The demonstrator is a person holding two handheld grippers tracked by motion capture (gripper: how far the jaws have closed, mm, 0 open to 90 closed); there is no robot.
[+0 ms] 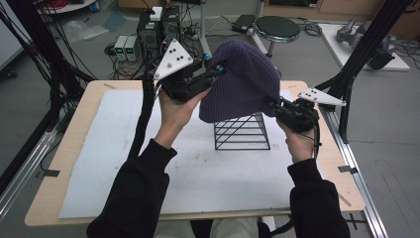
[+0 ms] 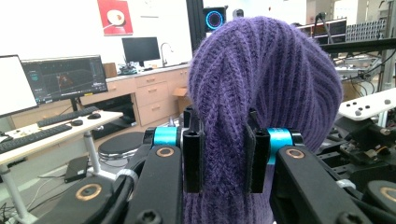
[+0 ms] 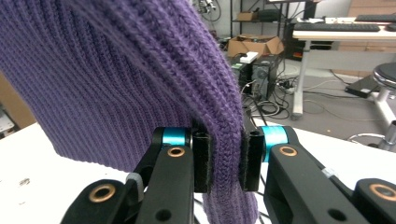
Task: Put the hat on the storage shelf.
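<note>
The purple ribbed knit hat (image 1: 242, 82) hangs stretched between left tongs (image 1: 217, 72) and right tongs (image 1: 272, 105), each clamped on a bunched fold.

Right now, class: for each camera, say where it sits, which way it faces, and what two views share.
High view: above the table, looking forward and down; forearms, hands, both grippers.
Left gripper view: rides the left gripper, facing a desk with monitors; jaws pinch the purple knit beanie.
Right gripper view: rides the right gripper, jaws clamping knit.
Shared: the beanie, above the black wire rack.
</note>
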